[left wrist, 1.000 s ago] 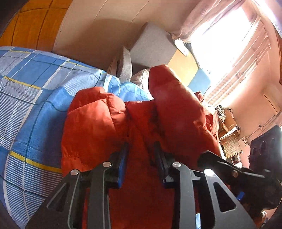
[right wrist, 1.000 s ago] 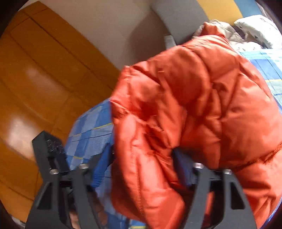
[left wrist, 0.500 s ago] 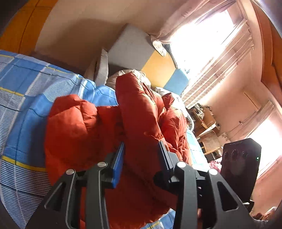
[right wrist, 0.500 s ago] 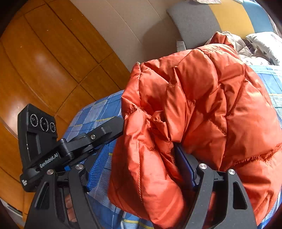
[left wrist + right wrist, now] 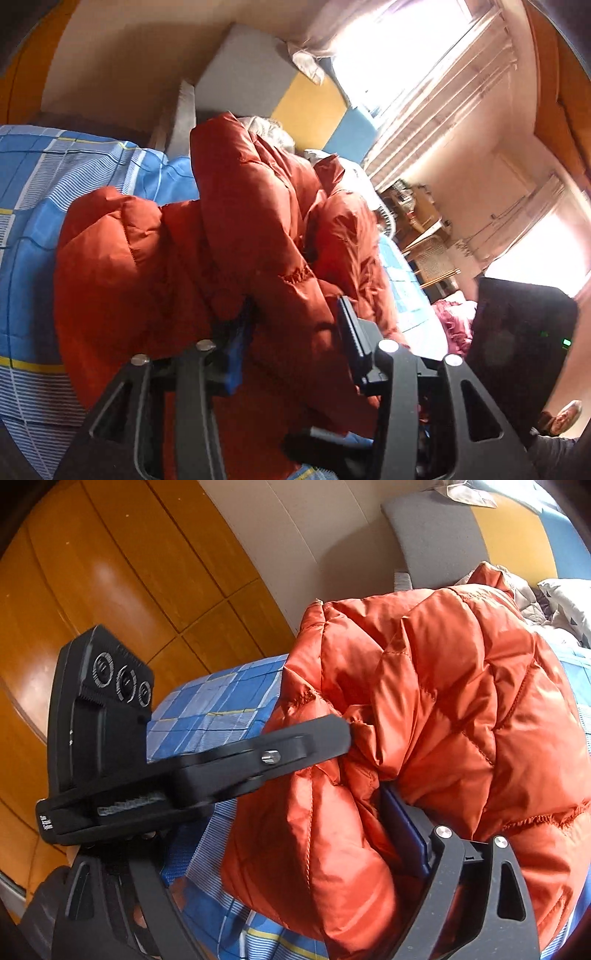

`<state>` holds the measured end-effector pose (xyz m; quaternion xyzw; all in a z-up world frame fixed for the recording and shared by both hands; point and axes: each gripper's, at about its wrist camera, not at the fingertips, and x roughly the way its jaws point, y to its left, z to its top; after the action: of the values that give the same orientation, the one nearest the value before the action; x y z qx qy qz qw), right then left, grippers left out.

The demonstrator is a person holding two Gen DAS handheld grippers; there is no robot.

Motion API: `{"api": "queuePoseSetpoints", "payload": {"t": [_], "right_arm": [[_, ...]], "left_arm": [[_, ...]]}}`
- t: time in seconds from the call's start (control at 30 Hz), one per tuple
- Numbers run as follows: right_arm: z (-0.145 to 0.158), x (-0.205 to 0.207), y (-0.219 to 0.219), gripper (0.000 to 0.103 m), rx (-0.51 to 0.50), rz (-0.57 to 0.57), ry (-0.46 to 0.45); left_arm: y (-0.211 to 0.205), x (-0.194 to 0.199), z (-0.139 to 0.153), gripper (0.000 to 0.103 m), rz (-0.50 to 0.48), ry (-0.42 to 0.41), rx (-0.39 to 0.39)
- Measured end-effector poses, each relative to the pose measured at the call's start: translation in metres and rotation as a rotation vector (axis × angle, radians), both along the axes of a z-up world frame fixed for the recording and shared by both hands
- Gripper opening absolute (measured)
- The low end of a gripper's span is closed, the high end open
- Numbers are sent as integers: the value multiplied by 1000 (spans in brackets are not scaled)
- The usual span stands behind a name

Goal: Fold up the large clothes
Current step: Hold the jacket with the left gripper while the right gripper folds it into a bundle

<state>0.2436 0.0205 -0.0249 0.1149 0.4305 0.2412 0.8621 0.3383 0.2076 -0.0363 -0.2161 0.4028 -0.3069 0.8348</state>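
Note:
An orange puffer jacket (image 5: 155,266) lies bunched on a bed with a blue checked sheet (image 5: 66,177). A thick fold of the jacket fills my left gripper (image 5: 293,310), whose jaws are closing and pressing on it. In the right wrist view the jacket (image 5: 443,686) bulges up between the wide jaws of my right gripper (image 5: 277,830), which are opening. Its right pad touches the padding, while the left finger (image 5: 122,897) stands apart from it with sheet showing between. The left gripper (image 5: 325,738) reaches in from the left, tip buried in a jacket fold.
A grey, yellow and blue headboard (image 5: 258,81) backs the bed, with pillows (image 5: 565,602) beside it. Wooden wall panels (image 5: 110,572) are on the left. A bright curtained window (image 5: 406,55), a cluttered desk (image 5: 417,214) and a pink cloth (image 5: 454,321) lie beyond the bed.
The right gripper's jaws have spread and its left finger has come off the jacket. The left gripper has risen and rolled with its fold, coming into the right wrist view.

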Motion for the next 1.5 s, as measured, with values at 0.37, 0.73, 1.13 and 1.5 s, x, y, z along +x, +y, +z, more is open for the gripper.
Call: {"api": "queuePoseSetpoints", "payload": {"t": [0.37,0.73,1.13,1.5], "right_arm": [[7,-6,23,89,-64,8,-27],[33,-29,-37,89,111,-46,-52],[-5,-9,-51,76,61,-253,34],[-4,-3,-38,76,-5,-204,37]], "left_arm": [[-17,1,9,5,13,-57,123],[-2,-8,7,3,39,-63,117],[8,-8,7,23,88,-28,61],[-14,-7,14,21,77,-54,103]]}}
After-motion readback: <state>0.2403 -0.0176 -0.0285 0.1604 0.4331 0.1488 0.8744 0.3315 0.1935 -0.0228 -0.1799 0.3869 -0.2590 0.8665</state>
